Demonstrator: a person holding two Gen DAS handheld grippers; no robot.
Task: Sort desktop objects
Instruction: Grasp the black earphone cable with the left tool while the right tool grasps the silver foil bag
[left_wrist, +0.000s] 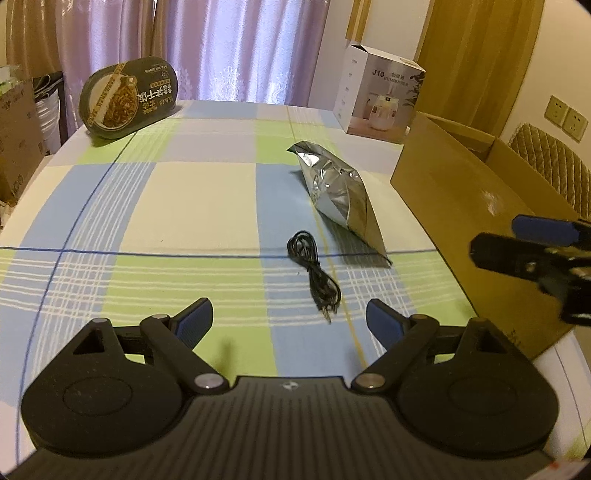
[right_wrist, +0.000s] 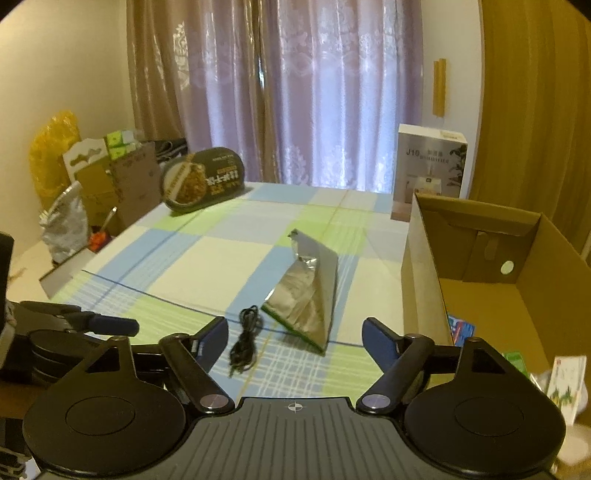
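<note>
Two loose things lie ahead of my empty, spread left gripper (left_wrist: 289, 323) and right gripper (right_wrist: 294, 338): a limp, light cable (left_wrist: 316, 275), best pinched mid-bundle, and a crinkly, slippery foil bag (left_wrist: 338, 194) beside the cardboard box (right_wrist: 424, 266).

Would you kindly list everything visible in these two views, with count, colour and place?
Cable: one, black, coiled, near middle of table.
Foil bag: one, silver, beside the cable.
Meal tub: one, dark green, propped at far left.
Humidifier box: one, white, far right.
Cardboard box: one, brown, open, right edge, items inside.
Tablecloth: one, blue, green and cream checks.
Curtains: lilac, behind table.
Clutter: boxes and bags, left of table.
Left tongs: black, blue pads, open.
Right tongs: same, open.
</note>
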